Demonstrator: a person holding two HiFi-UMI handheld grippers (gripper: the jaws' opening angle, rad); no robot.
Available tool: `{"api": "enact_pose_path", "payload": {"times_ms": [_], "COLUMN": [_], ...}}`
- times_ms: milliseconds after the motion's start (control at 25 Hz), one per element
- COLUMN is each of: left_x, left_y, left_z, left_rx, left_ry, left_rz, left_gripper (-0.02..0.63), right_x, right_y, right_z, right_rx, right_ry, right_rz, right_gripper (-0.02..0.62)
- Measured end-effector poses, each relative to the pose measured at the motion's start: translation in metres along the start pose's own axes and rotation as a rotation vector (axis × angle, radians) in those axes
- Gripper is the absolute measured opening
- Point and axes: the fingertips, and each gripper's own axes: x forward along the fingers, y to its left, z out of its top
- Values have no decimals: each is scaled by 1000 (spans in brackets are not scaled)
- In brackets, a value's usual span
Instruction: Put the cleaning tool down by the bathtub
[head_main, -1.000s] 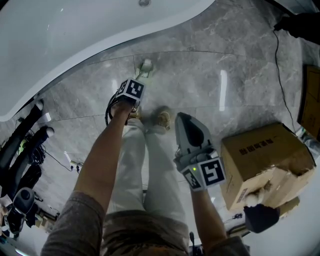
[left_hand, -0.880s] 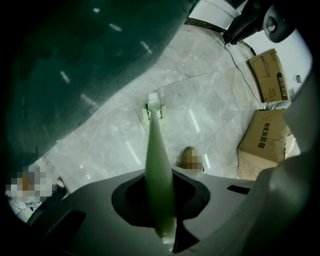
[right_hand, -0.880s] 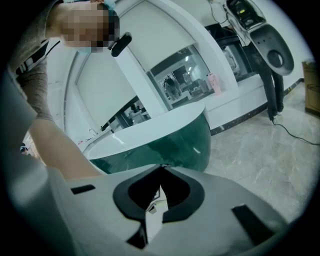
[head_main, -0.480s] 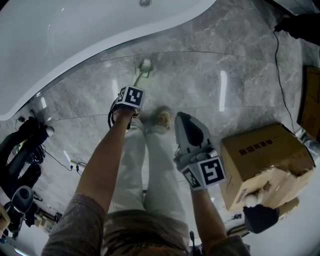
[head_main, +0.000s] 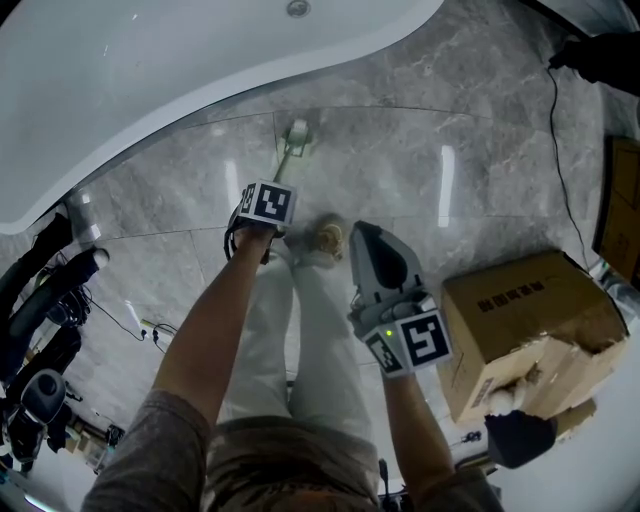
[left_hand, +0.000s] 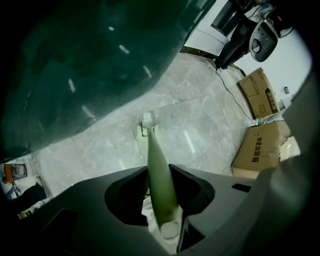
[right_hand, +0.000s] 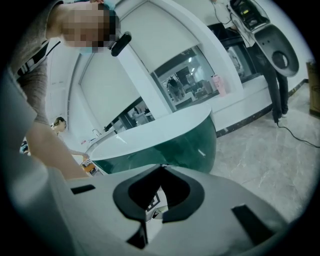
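Note:
The cleaning tool (head_main: 288, 150) is a pale green long-handled brush. Its small head (left_hand: 147, 129) rests on the grey marble floor beside the white bathtub (head_main: 150, 70). The handle (left_hand: 159, 185) runs back between the jaws of my left gripper (left_hand: 161, 200), which are opening; a gap shows along its left side. In the head view my left gripper (head_main: 272, 192) hovers low over the floor at the handle's near end. My right gripper (head_main: 364, 236) is held higher, over the person's legs, shut with nothing in it.
A torn cardboard box (head_main: 520, 320) stands on the floor at the right, with a black cable (head_main: 560, 130) running behind it. Black equipment and wires (head_main: 45, 300) crowd the left edge. The person's slippered feet (head_main: 325, 237) are just behind the tool.
My left gripper has drawn back along the handle toward the person's feet. The brush head has stayed on the floor by the tub. The right gripper has not moved.

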Motion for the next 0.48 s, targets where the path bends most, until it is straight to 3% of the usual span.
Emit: {"api": "enact_pose_path", "payload": {"times_ms": [480], "left_x": [-12], "left_y": [6], "left_z": [2], "left_rx": [6], "left_ry": [-37], "left_rz": [4], "left_gripper": [121], "right_x": [3], "right_y": [15], "right_z": [-3], "right_rx": [6], "right_ry": [-4], "right_rz": [4], "right_gripper": [0]}}
